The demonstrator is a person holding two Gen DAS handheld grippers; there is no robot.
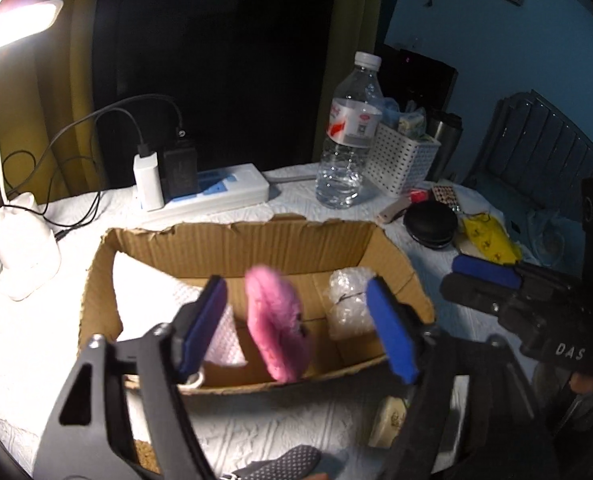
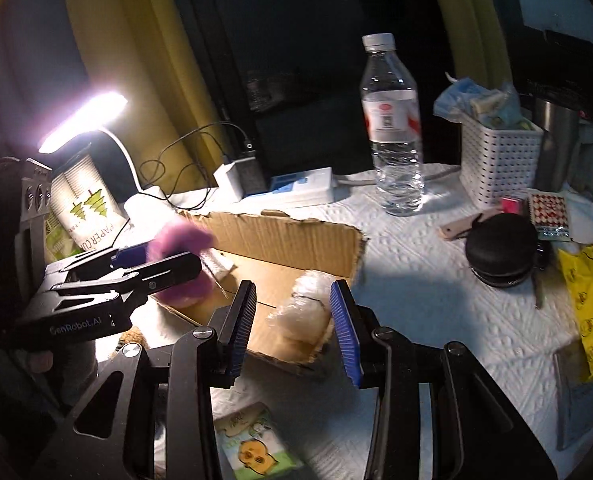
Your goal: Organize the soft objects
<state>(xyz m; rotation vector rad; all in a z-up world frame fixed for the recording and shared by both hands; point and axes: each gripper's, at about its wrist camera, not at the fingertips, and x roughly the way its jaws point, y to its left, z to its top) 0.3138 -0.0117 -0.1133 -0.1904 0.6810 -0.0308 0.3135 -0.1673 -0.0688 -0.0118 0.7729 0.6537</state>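
Note:
An open cardboard box point(image 1: 240, 240) stands on the white-covered table; it also shows in the right wrist view point(image 2: 288, 236). My left gripper point(image 1: 296, 326) is open above the box. A pink fluffy item point(image 1: 276, 324) hangs blurred between its fingers, touching neither pad, over the box; it shows purple in the right wrist view point(image 2: 176, 244). The box holds a clear plastic-wrapped bundle point(image 1: 346, 304) point(image 2: 300, 312) and a white textured cloth point(image 1: 220, 336). My right gripper point(image 2: 296, 328) is open and empty at the box's near right corner; it shows in the left wrist view point(image 1: 480, 284).
A water bottle point(image 1: 350, 136), power strip with chargers point(image 1: 204, 192), white lamp point(image 1: 20, 252) and perforated white basket point(image 1: 404, 156) stand behind the box. A black round case point(image 2: 500, 252) and yellow bag point(image 2: 588, 308) lie right. A cartoon packet point(image 2: 252, 448) lies near me.

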